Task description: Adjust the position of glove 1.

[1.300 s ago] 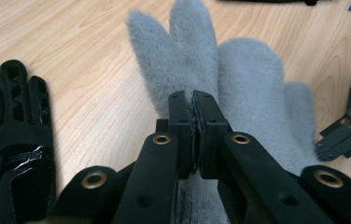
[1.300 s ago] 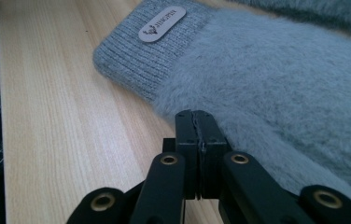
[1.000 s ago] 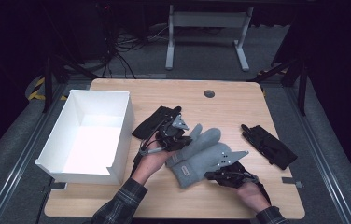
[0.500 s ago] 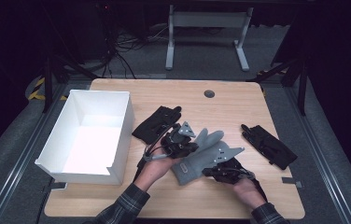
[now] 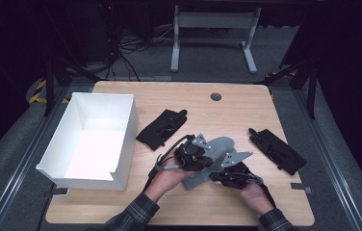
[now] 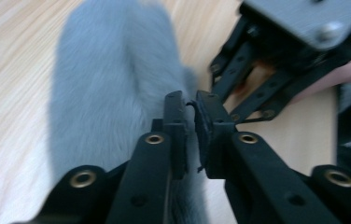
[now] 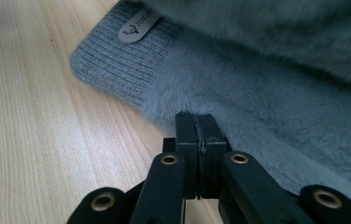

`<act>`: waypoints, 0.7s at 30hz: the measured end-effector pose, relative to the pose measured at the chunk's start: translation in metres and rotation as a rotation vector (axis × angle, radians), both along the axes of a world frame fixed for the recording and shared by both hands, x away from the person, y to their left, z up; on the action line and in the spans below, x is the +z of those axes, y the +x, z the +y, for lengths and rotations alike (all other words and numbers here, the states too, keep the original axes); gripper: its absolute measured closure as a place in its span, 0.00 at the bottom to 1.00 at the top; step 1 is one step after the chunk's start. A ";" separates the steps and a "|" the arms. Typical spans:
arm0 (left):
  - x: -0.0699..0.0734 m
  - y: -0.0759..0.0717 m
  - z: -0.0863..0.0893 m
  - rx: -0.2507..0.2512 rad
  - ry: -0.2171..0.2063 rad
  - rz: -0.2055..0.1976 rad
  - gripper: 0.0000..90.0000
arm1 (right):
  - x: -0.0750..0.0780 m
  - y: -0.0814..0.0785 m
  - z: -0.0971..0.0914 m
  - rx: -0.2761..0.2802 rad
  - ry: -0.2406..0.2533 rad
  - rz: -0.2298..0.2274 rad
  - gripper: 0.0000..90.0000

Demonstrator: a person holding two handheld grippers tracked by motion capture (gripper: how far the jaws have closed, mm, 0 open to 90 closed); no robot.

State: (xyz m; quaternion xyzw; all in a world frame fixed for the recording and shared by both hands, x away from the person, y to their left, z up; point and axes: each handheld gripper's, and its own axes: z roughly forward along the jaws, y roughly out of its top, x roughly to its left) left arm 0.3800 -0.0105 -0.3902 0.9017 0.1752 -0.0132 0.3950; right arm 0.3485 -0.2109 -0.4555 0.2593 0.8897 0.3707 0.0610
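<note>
While the grey mitten (image 5: 216, 155) lies on the counter (image 5: 227, 103) between my two hands, its long axis runs on a slant in the high view, from the ribbed cuff at the near side toward the furry tip farther off and a little to the right. In the right gripper view the cuff (image 7: 117, 70) shows a small silver label and lies flat on the wood, with the fluffy body running away from it to the right.

My right gripper (image 7: 200, 122) has its jaws pressed together on the near edge of the mitten, just past where the ribbing gives way to the fur; a thin fold of fabric is pinched between them. My left gripper (image 6: 190, 108) sits over the mitten's left side. Its jaws have just been easing apart: a narrow gap stands between them, the grey fur lies behind and under them, and I cannot see any fabric caught in the gap. In the left gripper view the other gripper's linkage and plate show just beyond, to the upper right.

Farther out, a black glove (image 5: 162, 127) lies beyond my left hand, pointing away and to the right, and a second black glove (image 5: 277, 150) lies near the counter's right edge. A white box (image 5: 121, 139) stands open at the left end.
</note>
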 end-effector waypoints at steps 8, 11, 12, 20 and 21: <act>0.009 0.003 0.012 0.051 0.008 -0.047 0.99 | 0.010 -0.017 -0.050 -0.106 0.009 -0.012 0.93; 0.007 0.010 0.020 0.090 0.003 -0.040 0.99 | 0.011 -0.020 -0.071 -0.168 0.023 -0.015 0.85; 0.007 0.012 0.021 0.094 -0.006 -0.042 0.99 | 0.010 -0.021 -0.077 -0.186 0.021 -0.022 0.80; 0.002 0.026 0.017 0.116 0.001 -0.080 0.65 | -0.004 -0.021 -0.097 -0.275 -0.040 -0.040 0.39; 0.001 0.029 0.016 0.115 0.001 -0.080 0.60 | -0.004 -0.021 -0.097 -0.277 -0.040 -0.044 0.37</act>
